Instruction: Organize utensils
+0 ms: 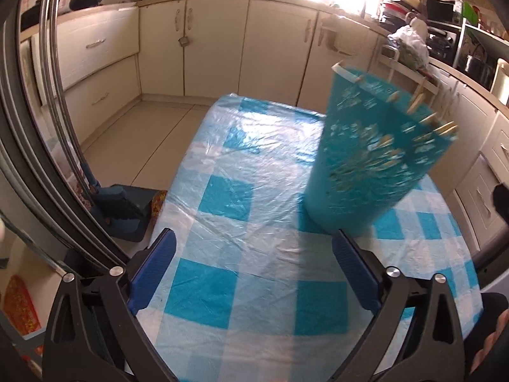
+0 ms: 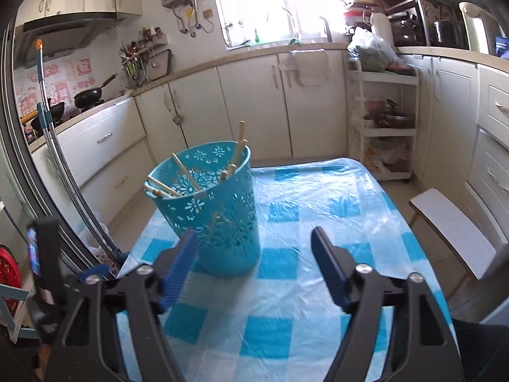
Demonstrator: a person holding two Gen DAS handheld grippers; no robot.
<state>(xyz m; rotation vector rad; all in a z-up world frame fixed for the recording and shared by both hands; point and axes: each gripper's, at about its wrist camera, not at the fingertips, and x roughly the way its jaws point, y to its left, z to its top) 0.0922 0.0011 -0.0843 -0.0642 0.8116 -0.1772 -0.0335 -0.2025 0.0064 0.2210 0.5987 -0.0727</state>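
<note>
A teal perforated basket (image 2: 211, 210) stands on the surface (image 2: 318, 216), near its left edge and about midway along it as the right wrist view shows it. It looks tilted in both views, its rim leaning away from the cameras; in the left wrist view the basket (image 1: 375, 156) is blurred. Several wooden chopsticks (image 2: 237, 148) stand loose inside it, their ends leaning on the rim at different angles, one rising well above it.

The right tongs (image 2: 254, 264) are spread wide, and nothing is between the pads. The left blue pad (image 2: 179, 270) sits just in front of the lower wall of the basket; whether it touches I cannot tell. The left tongs (image 1: 254, 264) are also spread wide and hold nothing, hanging over the bare blue and white checked cover of the surface, with the basket just beyond their right pad (image 1: 356, 270).

Beyond the far edge of the surface run cream kitchen cabinets (image 2: 248, 102), and a white shelf cart (image 2: 381, 127) stands past the far right corner.
</note>
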